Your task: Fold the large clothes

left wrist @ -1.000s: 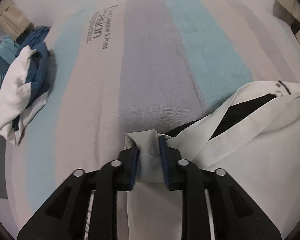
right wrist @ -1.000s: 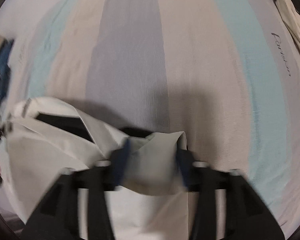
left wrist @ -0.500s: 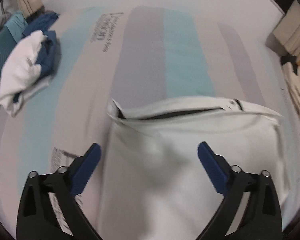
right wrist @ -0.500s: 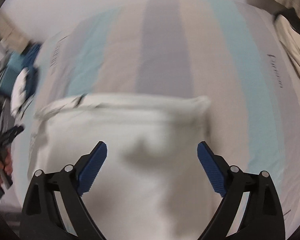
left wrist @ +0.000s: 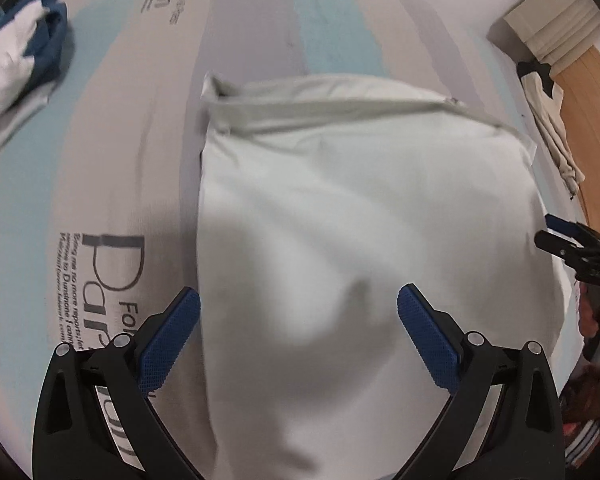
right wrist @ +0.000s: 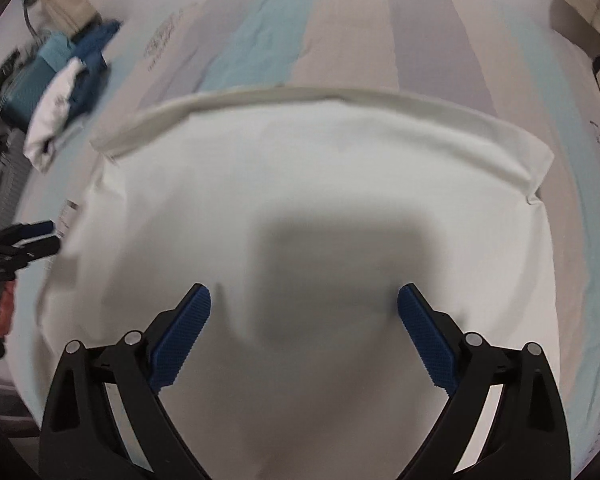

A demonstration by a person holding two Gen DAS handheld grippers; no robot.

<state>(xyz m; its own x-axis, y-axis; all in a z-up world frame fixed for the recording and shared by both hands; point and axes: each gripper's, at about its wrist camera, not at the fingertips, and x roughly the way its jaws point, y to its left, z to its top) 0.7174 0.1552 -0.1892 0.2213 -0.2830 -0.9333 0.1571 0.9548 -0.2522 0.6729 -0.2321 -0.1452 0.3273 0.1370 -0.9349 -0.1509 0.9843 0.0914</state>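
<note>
A large white garment (left wrist: 360, 208) lies folded in a rough rectangle on the striped bed sheet (left wrist: 100, 152). It also fills the middle of the right wrist view (right wrist: 300, 184). My left gripper (left wrist: 299, 308) is open and empty, hovering above the garment's near left part. My right gripper (right wrist: 304, 306) is open and empty above the garment's near middle. The right gripper also shows at the right edge of the left wrist view (left wrist: 572, 240), and the left gripper shows at the left edge of the right wrist view (right wrist: 24, 240).
A pile of blue, teal and white clothes (left wrist: 16, 64) lies at the far left of the bed and shows in the right wrist view (right wrist: 64, 92). A cream garment (left wrist: 548, 120) lies at the right bed edge beside a wooden floor (left wrist: 588, 120).
Both grippers have let go of the garment's folded edge and opened. They have pulled back and up, and the garment now lies folded over on the bed.
</note>
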